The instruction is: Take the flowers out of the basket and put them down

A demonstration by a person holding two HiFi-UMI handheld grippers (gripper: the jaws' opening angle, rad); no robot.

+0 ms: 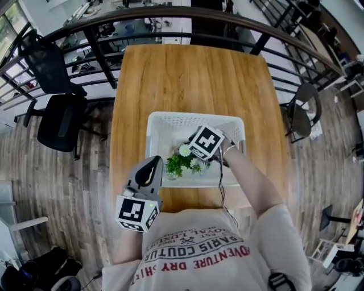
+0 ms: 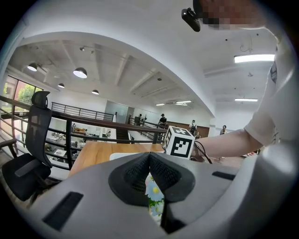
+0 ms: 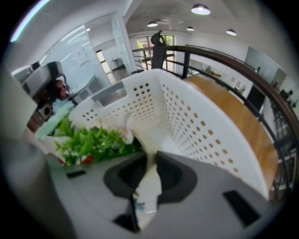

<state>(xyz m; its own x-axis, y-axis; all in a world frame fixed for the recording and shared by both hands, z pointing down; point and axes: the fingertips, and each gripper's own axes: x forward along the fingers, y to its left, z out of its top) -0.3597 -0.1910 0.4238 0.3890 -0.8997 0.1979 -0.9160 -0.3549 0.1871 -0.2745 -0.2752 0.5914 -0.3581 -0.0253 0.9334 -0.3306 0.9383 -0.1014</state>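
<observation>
A white perforated basket point(image 1: 170, 117) stands on the wooden table point(image 1: 193, 74). In it lies a bunch of flowers point(image 1: 179, 163) with green leaves and pale blooms. My right gripper point(image 3: 150, 156) points steeply down into the basket under its marker cube point(image 1: 206, 142). It is shut on the bunch's white wrap point(image 3: 149, 182), with the leaves point(image 3: 88, 142) just left of it. My left gripper point(image 1: 153, 161) is at the basket's front left corner, nearly level. Its tips meet point(image 2: 149, 155), and a blue-and-white flower sprig point(image 2: 154, 198) fills the slit between its pads.
Two black office chairs point(image 1: 60, 119) stand left of the table and another chair point(image 1: 304, 111) to the right. A dark railing point(image 1: 187, 14) runs behind the table's far edge. The basket's wall point(image 3: 201, 126) rises close to the right of my right gripper.
</observation>
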